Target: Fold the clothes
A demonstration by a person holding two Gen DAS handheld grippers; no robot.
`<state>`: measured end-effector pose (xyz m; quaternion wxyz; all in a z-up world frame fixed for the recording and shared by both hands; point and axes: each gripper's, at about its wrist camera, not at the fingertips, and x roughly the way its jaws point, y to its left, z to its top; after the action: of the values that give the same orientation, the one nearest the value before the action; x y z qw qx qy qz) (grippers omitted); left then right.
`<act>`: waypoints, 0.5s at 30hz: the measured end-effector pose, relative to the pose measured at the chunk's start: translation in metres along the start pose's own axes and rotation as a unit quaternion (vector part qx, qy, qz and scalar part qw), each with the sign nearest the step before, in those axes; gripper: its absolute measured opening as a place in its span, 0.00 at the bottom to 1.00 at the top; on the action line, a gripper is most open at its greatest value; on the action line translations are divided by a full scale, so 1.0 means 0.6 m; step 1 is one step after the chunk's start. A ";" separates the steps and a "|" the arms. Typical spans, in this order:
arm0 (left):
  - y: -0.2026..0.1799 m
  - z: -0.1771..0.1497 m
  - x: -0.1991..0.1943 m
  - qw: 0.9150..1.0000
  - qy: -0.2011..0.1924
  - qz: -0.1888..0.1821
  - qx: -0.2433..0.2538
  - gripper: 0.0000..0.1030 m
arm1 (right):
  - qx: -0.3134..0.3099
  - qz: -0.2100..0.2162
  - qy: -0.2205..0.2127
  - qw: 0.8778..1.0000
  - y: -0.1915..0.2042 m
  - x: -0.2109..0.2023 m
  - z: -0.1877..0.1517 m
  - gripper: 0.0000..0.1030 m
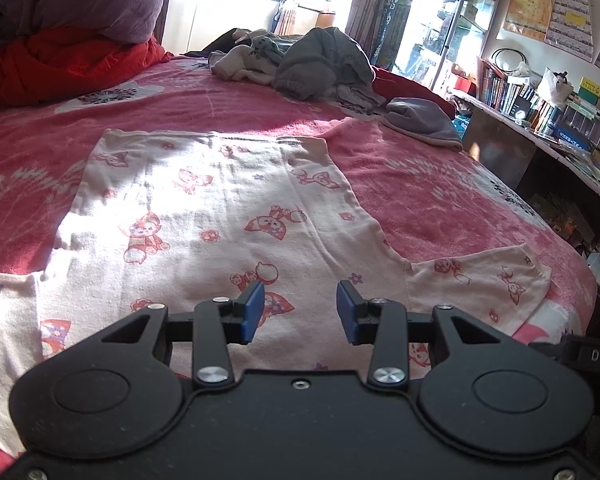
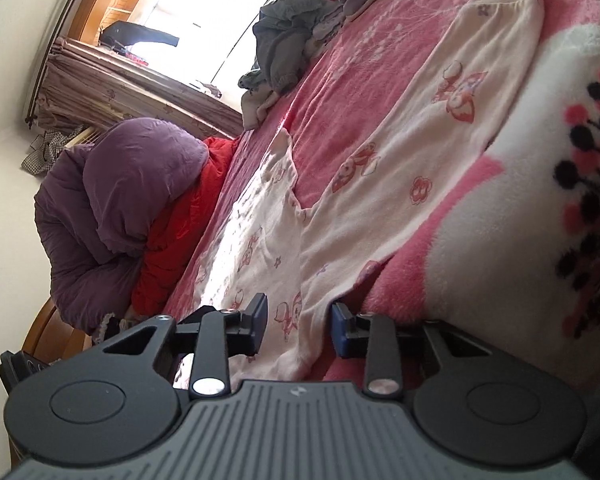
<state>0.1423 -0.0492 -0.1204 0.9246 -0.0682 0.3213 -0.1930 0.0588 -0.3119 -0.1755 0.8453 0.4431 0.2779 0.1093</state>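
Cream cartoon-print long-sleeved top (image 1: 204, 216) is lying spread flat on the pink floral bed blanket (image 1: 420, 200), sleeves reaching out left and right. Left gripper (image 1: 300, 312) is hovering over the top's near edge; the right gripper (image 2: 299, 326) is sitting over one sleeve. Heap of grey and cream clothes (image 1: 300, 60) is lying behind the top. Grey folded cloth (image 1: 424, 122) is lying right of that heap. Purple and red quilts (image 1: 72, 36) are piling up at far left. Cluttered shelf of books (image 1: 540, 104) is running along the bed's right side.

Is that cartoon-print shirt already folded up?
No, the cartoon-print shirt lies spread flat on the pink bedspread, sleeves out.
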 end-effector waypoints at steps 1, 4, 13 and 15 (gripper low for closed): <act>0.000 0.003 0.001 1.000 0.000 -0.001 -0.004 0.37 | -0.028 -0.007 0.004 1.000 0.012 0.003 -0.005 0.34; -0.001 0.023 0.011 1.000 0.005 -0.005 -0.015 0.37 | -0.078 -0.040 0.002 0.996 0.031 0.009 -0.014 0.31; -0.077 0.146 0.130 0.998 0.043 -0.001 0.038 0.37 | -0.089 -0.059 -0.013 0.994 0.019 0.007 -0.007 0.21; -0.099 0.171 0.172 0.997 0.058 0.003 0.053 0.37 | -0.097 -0.061 -0.013 0.993 0.021 0.009 -0.007 0.21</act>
<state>0.2614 -0.1445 -0.0839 0.9072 -0.0062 0.3642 -0.2106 0.0615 -0.2994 -0.1692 0.8927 0.3428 0.2818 0.0782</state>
